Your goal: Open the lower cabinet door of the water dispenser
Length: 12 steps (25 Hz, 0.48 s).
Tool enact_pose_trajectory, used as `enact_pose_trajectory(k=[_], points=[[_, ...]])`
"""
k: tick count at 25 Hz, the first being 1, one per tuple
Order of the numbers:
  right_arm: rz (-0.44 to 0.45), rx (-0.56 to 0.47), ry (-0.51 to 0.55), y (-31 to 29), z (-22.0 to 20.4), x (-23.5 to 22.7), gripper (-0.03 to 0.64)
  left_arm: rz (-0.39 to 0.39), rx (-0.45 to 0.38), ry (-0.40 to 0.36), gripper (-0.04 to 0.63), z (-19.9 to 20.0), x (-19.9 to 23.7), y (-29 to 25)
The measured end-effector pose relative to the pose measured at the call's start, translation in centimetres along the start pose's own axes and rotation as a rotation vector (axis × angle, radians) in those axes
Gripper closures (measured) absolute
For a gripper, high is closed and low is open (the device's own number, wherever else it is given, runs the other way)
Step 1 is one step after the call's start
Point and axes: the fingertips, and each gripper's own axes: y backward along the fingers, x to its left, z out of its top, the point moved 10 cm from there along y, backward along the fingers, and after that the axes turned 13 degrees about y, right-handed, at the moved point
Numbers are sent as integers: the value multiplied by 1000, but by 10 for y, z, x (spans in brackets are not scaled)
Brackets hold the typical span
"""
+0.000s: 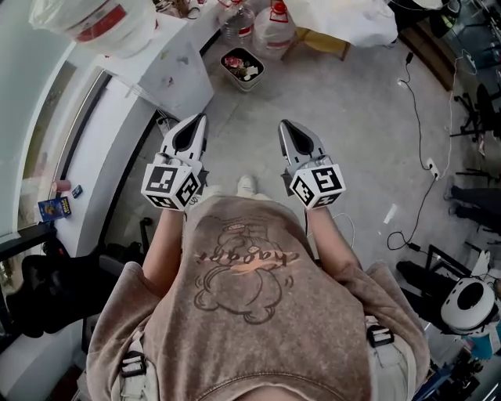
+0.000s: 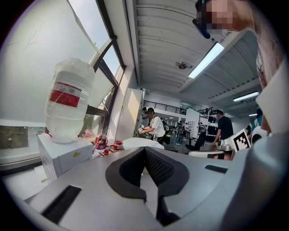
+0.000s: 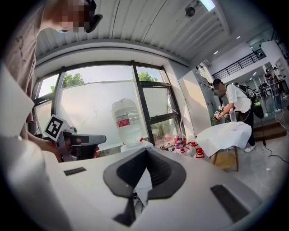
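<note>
The top edge of the head view is cutting off the water bottle (image 1: 102,23) standing on the water dispenser (image 1: 168,78). The camera is looking too steeply down to show the lower door. In the left gripper view, the left gripper (image 2: 144,151) is covering the dispenser's bottom part. The shirt (image 1: 250,290) is hiding the legs, and one shoe (image 1: 246,185) is peeking out.

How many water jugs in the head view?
3. One jug atop the dispenser; two on the floor past the bin. More may be cut off above.

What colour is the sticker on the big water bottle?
Red. The label shows best in the left gripper view.
</note>
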Motion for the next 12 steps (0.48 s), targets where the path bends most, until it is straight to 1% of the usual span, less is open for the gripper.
enact_pose_trajectory(k=[4,8,12], points=[[27,7,-20,-20,-3,-12,611,19,8,-16,578,8,5,-15],[62,13,-23,-47,-3,-18,611,39,-1,-7,578,15,22,-31],[81,11,-12,-79,0,-28,611,41,-11,-4,578,25,41,-51]])
